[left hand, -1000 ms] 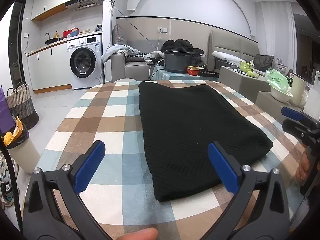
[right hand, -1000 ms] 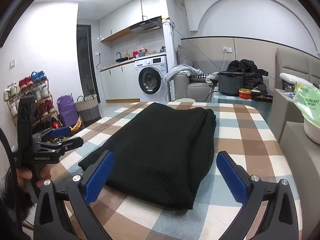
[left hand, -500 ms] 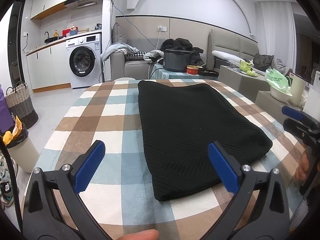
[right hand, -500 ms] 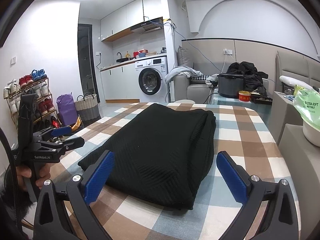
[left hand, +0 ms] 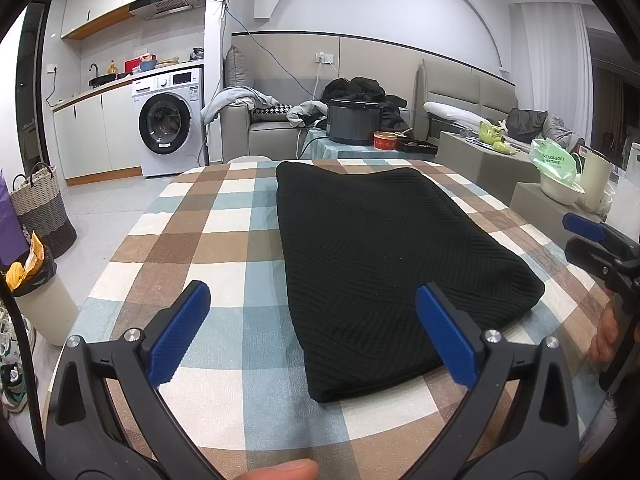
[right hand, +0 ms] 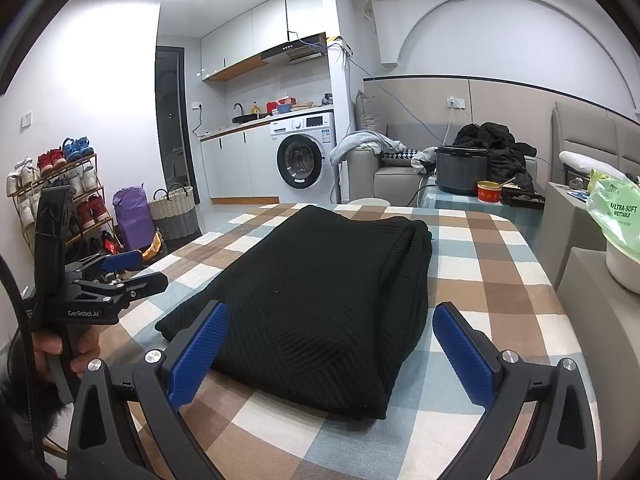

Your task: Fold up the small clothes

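A black knitted garment (left hand: 384, 248) lies folded into a long flat rectangle on the checked tablecloth (left hand: 200, 240). My left gripper (left hand: 312, 332) hovers open above the table's near edge, its blue pads wide apart at the garment's near left corner, holding nothing. In the right wrist view the same garment (right hand: 320, 288) shows its stacked folded layers along the right side. My right gripper (right hand: 332, 348) is open too, spanning the garment's near end without touching it. Each gripper appears at the edge of the other's view, held in a hand.
A bin (left hand: 36, 300) and a woven basket (left hand: 40, 208) stand on the floor left of the table. To the right are a low cabinet with a white bowl and a green wipes pack (left hand: 556, 164). Beyond the table sit a sofa, a cooker pot (left hand: 354, 120) and a washing machine (left hand: 168, 128).
Both grippers have risen and pulled back slightly, staying open. The garment has not moved.
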Available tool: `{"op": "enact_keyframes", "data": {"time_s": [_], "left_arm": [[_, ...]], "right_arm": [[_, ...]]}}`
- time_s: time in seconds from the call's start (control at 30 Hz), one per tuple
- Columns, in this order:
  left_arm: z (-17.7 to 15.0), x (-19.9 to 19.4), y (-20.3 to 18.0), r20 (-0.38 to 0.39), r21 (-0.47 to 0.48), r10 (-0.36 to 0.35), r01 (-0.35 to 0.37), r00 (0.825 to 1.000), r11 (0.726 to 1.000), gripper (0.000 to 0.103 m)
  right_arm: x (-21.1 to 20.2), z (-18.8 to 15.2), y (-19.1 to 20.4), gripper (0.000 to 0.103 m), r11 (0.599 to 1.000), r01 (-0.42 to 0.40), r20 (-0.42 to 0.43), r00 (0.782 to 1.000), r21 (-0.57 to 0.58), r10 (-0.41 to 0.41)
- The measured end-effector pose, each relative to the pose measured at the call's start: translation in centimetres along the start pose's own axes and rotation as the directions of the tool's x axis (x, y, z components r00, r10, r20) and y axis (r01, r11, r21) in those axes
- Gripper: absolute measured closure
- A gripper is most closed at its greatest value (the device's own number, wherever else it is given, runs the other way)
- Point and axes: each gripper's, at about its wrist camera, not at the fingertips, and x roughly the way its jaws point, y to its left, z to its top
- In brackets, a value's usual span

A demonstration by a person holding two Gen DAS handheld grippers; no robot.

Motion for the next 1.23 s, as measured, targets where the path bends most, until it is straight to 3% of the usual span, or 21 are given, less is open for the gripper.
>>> {"op": "enact_keyframes", "data": {"time_s": [1.23], "left_arm": [[0.15, -0.08, -0.07, 0.002, 0.003, -0.004, 0.004, 1.0, 1.0, 0.001]], "right_arm": [[0.06, -0.04, -0.06, 0.0, 1.0, -0.001, -0.004, 1.0, 0.01, 0.001]]}}
